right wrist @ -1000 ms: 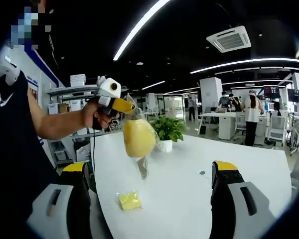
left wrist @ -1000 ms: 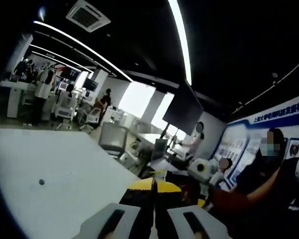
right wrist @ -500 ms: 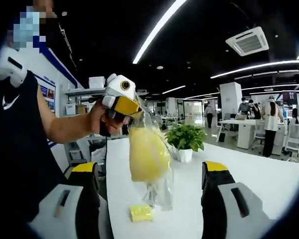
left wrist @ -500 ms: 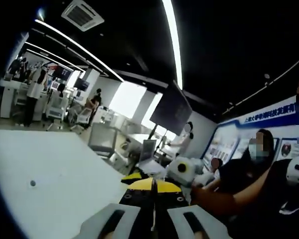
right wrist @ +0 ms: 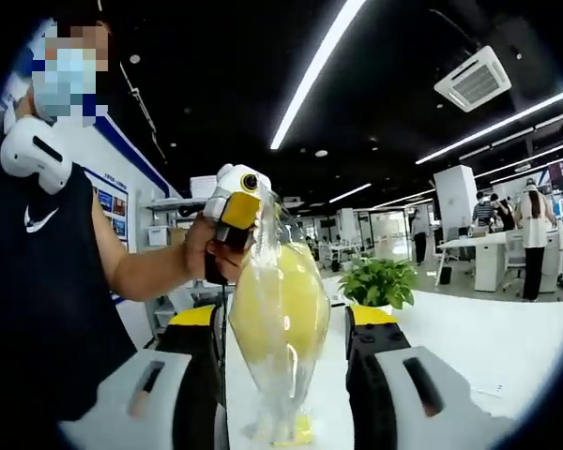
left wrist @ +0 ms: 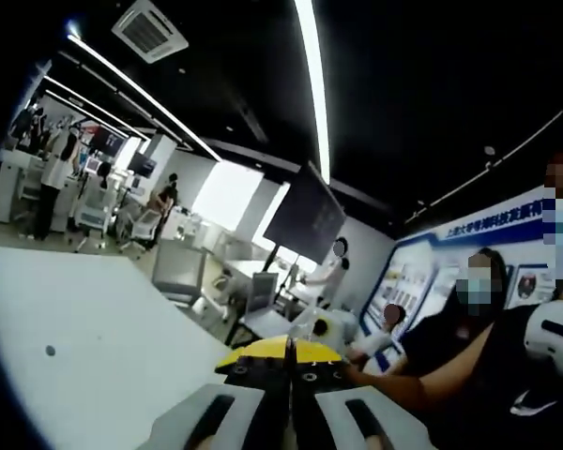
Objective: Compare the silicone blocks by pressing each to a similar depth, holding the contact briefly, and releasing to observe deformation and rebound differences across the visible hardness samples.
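Left gripper (right wrist: 249,220) clamped on clear bag (right wrist: 280,309) w/ yellow block; right gripper (right wrist: 281,328) open, jaws either side of bag, above table (right wrist: 469,337).

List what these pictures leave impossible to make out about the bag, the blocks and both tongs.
- Left tongs: in the left gripper view the jaws meet; what they pinch is hidden between them.
- Clear bag: in the right gripper view its yellow contents are blurred by the plastic, so a block count is impossible.
- Right tongs: the jaws flank the bag; contact cannot be judged.
- Small yellow piece: half hidden behind the bag's bottom.
- Table: its near edge is cut off.
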Demonstrator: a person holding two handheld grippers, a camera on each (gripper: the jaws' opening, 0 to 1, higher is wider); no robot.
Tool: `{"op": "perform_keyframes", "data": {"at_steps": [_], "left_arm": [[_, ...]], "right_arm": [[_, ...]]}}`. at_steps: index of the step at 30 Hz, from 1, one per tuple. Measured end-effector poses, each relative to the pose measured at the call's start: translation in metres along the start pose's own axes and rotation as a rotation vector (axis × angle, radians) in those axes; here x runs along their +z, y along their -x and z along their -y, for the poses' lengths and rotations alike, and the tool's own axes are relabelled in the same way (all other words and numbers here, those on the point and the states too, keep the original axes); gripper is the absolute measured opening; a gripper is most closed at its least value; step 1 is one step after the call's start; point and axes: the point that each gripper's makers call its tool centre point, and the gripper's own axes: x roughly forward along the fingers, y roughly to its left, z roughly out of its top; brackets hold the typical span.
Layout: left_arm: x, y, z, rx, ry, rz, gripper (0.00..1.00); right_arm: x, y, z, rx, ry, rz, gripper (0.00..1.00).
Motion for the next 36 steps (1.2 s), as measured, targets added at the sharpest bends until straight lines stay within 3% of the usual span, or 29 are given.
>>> {"op": "perform_keyframes", "data": {"at_steps": [6, 9, 20, 25, 31, 36], "left_arm": [[0.001, 0.002, -0.001, 0.003, 0.003, 0.006, 0.00], [0.002, 0.004, -0.005, 0.007, 0.009, 0.008, 0.00], [-0.002, 0.009, -0.009, 0.016, 0.003, -0.002, 0.00], [-0.006, 0.011, -0.011, 0.017, 0.005, -0.010, 0.00], [-0.010, 0.010, -0.010, 0.019, -0.072, -0.036, 0.00], [-0.013, 0.015, -0.016, 0.033, -0.074, -0.033, 0.00]], "right_arm": [[0.000, -0.001, 0.001, -0.005, 0.028, 0.012, 0.39], [0.003, 0.000, 0.002, -0.008, 0.026, 0.020, 0.30], [-0.002, -0.005, -0.001, -0.010, -0.039, -0.039, 0.12], [-0.007, -0.004, 0.001, -0.026, -0.028, -0.079, 0.07], [-0.009, -0.004, 0.000, -0.020, -0.037, -0.107, 0.03], [-0.014, -0.006, 0.000, -0.016, -0.044, -0.134, 0.01]]}}
